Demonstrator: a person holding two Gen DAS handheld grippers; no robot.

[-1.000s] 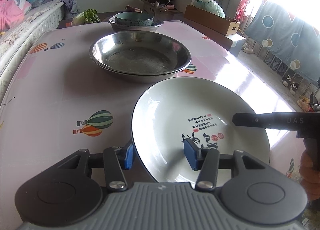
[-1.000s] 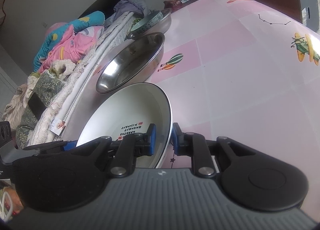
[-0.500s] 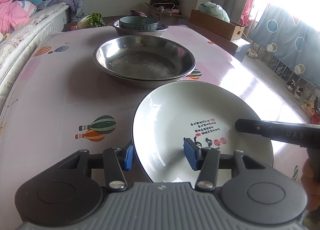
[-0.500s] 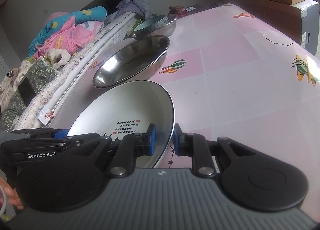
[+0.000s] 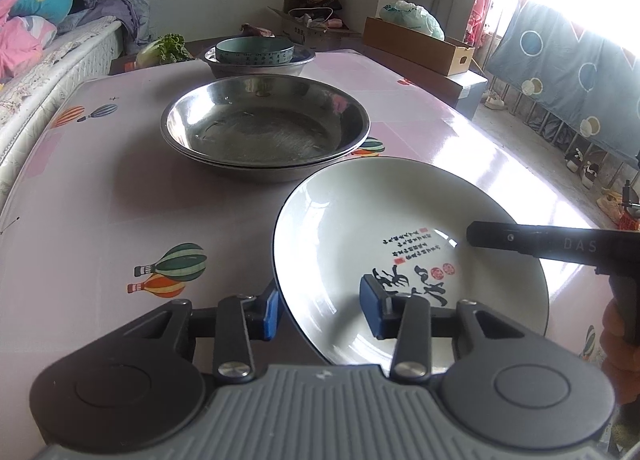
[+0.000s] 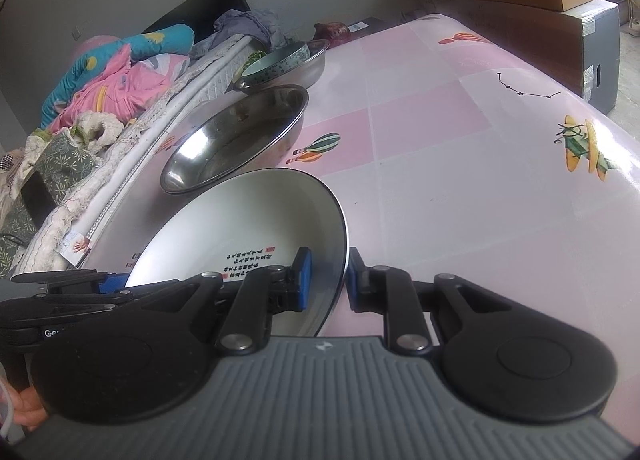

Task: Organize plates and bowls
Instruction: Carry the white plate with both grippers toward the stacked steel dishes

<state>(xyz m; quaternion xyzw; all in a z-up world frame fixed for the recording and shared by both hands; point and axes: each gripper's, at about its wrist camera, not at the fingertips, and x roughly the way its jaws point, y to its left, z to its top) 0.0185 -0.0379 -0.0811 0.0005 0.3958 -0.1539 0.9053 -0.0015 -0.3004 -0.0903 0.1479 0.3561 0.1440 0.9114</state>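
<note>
Both the left gripper (image 5: pixel 320 310) and right gripper (image 6: pixel 326 280) clench the white plate (image 5: pixel 404 244) by opposite rims, its far edge at twelve o'clock just beside the stacked steel basins (image 5: pixel 264 128), beyond which a teal bowl (image 5: pixel 255 49) sits in another basin on the pink table (image 5: pixel 100 212).

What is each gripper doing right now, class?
Left gripper: shut on the white plate, gripping its near rim.
Right gripper: shut on the same plate's opposite rim.
</note>
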